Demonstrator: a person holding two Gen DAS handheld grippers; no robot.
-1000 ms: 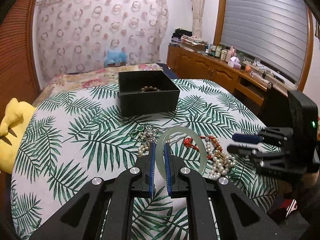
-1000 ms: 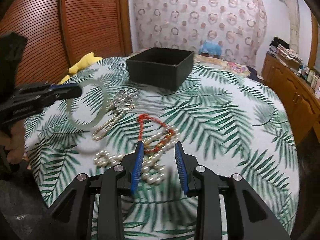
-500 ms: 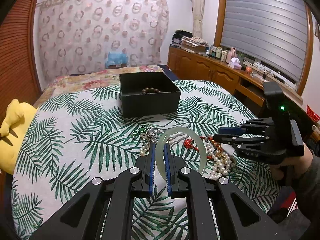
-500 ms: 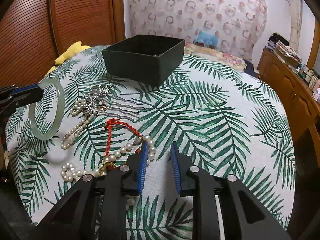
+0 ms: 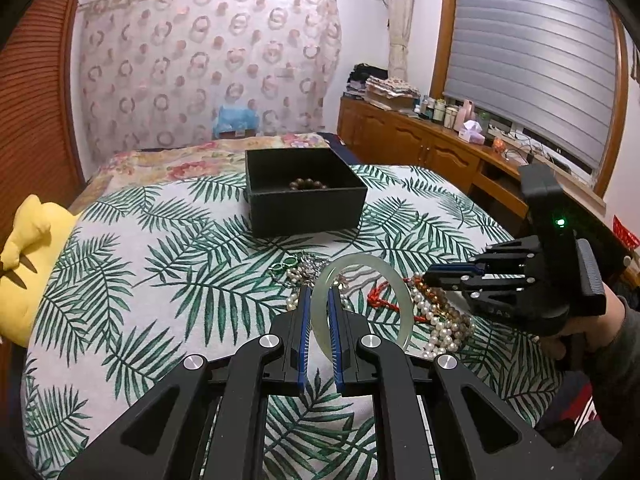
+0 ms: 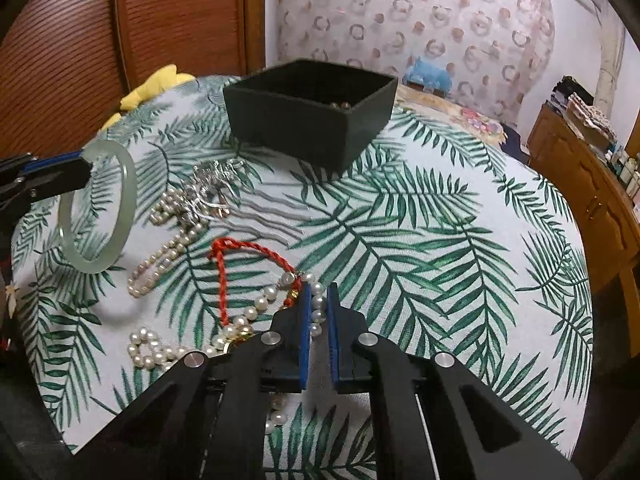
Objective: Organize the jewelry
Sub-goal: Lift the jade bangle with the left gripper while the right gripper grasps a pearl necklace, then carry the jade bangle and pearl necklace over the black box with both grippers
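Note:
My left gripper [image 5: 319, 294] is shut on a pale green jade bangle [image 5: 402, 300] and holds it above the leaf-print tablecloth; the bangle also shows in the right wrist view [image 6: 127, 184]. My right gripper [image 6: 318, 296] is closed around a pearl necklace [image 6: 256, 306] that lies on the cloth with a red cord bracelet [image 6: 224, 284]. A black open box [image 5: 304, 196] stands farther back with a brown bead bracelet [image 5: 310, 184] inside. The box also shows in the right wrist view [image 6: 308, 120].
A silver hair comb [image 6: 212, 188], a second pearl strand [image 6: 168, 248] and green rings [image 5: 282, 266] lie between the box and the grippers. A yellow plush toy [image 5: 24, 248] sits at the table's left edge. Wooden cabinets [image 5: 420, 148] stand to the right.
My right gripper has moved down onto the pearl necklace and its jaws have narrowed around the beads. My left gripper has kept the bangle held in about the same place.

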